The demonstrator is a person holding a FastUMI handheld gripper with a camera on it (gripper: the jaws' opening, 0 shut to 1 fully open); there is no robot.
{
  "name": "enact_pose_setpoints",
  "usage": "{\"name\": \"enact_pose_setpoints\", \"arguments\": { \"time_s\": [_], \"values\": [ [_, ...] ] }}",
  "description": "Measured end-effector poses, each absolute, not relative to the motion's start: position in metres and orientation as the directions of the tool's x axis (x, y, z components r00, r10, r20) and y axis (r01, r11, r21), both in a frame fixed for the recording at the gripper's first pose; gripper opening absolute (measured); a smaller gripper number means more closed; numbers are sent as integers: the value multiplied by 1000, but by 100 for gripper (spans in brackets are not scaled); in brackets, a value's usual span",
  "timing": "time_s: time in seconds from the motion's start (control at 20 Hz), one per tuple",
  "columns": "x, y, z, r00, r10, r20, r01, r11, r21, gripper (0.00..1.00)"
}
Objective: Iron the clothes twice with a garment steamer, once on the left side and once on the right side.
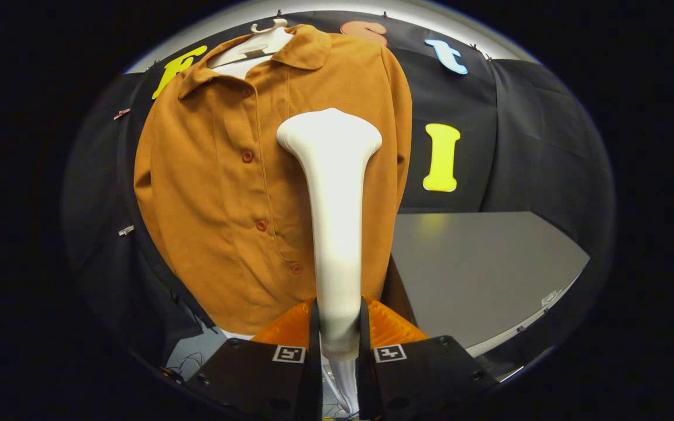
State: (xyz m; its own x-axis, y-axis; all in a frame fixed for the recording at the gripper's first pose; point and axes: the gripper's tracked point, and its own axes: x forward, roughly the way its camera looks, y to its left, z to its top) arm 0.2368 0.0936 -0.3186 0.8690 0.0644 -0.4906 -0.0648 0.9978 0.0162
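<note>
Gripper view: tongs squeezed tight on the handle of a smooth white plastic garment steamer, one finger pressing each side. Steamer head up against the right half of a brown buttoned cloth shirt, hanging on a white hanger. Grey table beyond, right.

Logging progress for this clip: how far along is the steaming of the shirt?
Done: the claw is shut on the steamer, gripping its handle from both sides. In hand: the steamer head is raised in front of the brown shirt, over the panel beside the button row, upper half. Left: one still cannot show how many passes are finished, so count both sides as unconfirmed.
</note>
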Motion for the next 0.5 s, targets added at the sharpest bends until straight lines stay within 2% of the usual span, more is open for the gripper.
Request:
{"name": "enact_pose_setpoints", "arguments": {
  "time_s": [0.5],
  "values": [
    [214, 97, -394, 811, 50, -583, -65, 998, -5, 27]
  ]
}}
